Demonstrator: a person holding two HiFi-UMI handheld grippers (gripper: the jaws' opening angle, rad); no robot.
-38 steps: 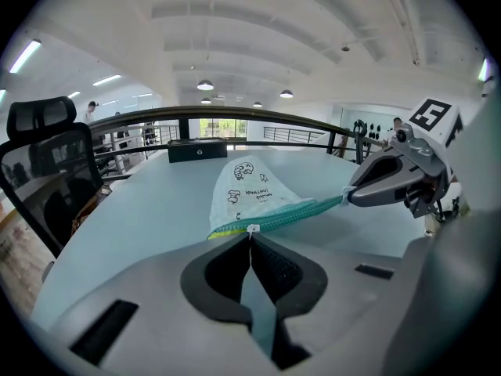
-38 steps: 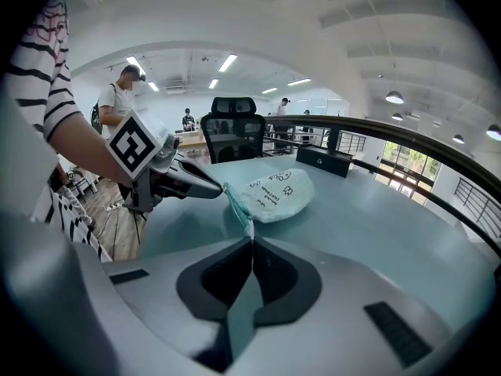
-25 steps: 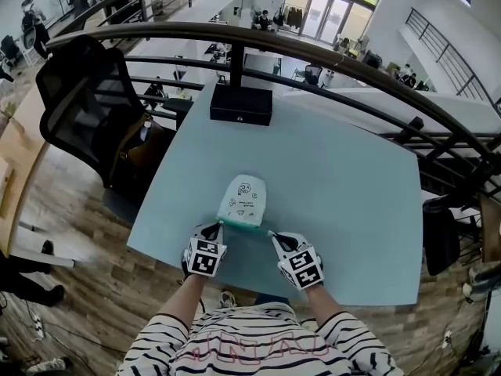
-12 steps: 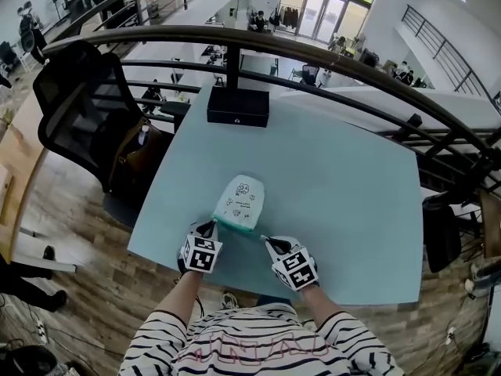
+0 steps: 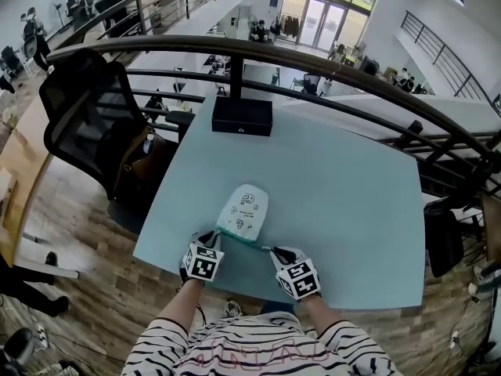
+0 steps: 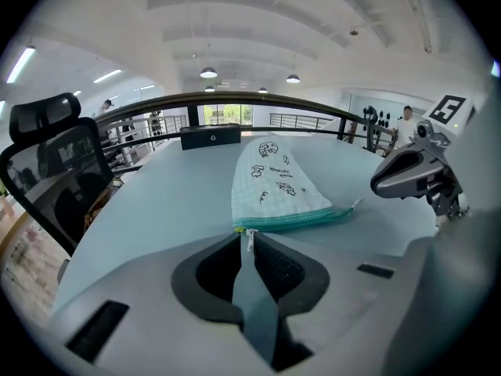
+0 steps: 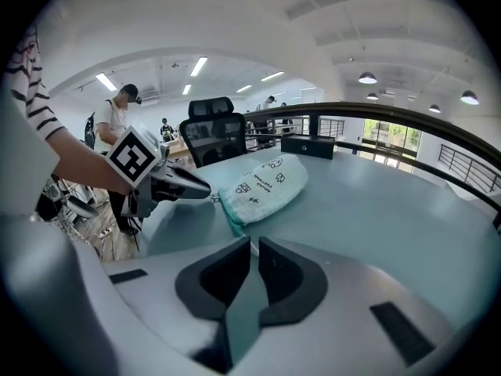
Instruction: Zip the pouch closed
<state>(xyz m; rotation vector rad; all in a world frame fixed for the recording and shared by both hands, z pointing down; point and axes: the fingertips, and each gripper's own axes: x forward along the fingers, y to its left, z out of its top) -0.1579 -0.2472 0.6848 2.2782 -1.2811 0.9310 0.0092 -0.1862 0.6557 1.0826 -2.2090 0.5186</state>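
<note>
Left gripper (image 6: 250, 245) is clamping the zipper pull (image 6: 250, 235) at the pouch's (image 6: 275, 182) corner; right gripper (image 7: 254, 241), clenched, is perhaps pinching the opposite corner for tension.

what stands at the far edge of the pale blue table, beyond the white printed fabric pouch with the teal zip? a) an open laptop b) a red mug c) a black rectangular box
c: the black rectangular box stands at the far edge of the table, beyond the pouch.
</note>
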